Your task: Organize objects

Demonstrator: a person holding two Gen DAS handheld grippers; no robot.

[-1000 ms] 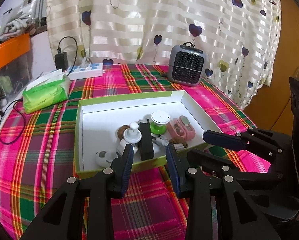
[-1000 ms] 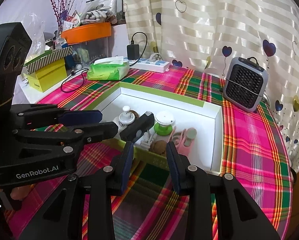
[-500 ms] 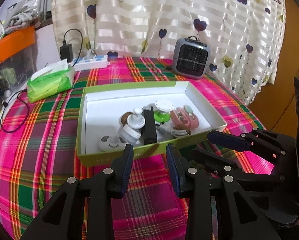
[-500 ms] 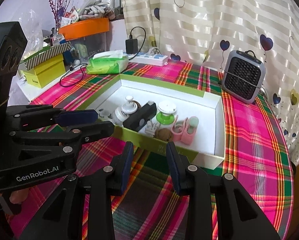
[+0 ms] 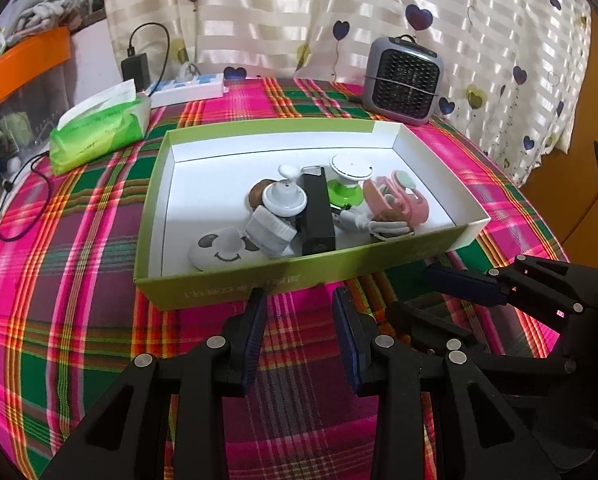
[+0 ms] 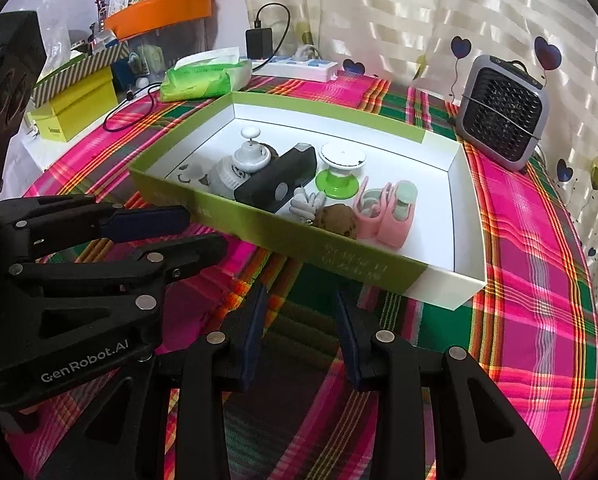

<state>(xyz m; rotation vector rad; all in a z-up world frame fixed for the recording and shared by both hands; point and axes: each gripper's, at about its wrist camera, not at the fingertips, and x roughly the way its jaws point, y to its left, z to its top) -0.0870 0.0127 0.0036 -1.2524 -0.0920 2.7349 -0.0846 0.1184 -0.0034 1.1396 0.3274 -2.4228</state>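
Observation:
A shallow green box (image 5: 219,284) with a white inside lies on the plaid cloth. It holds a black rectangular device (image 5: 317,216), a white pump bottle (image 5: 277,216), a white panda-face piece (image 5: 219,248), a green-and-white round piece (image 5: 347,184), a pink item (image 5: 399,200), a white cable (image 5: 375,224) and a brown ball (image 6: 337,218). My left gripper (image 5: 299,300) hangs open over the cloth just in front of the box's near wall (image 6: 259,220), nothing between its fingers. My right gripper (image 6: 299,296) is open and empty beside it, near the box's right front corner.
A green tissue pack (image 5: 99,132), a white power strip (image 5: 187,88) with a black charger and a small grey heater (image 5: 405,80) stand behind the box. A black cable (image 5: 19,200) loops at the left. Yellow boxes (image 6: 75,104) sit off the table's left edge.
Both grippers have sunk toward the cloth. The box now sits higher in both views and the fingertips no longer overlap its front wall. The jaws stand as wide as before.

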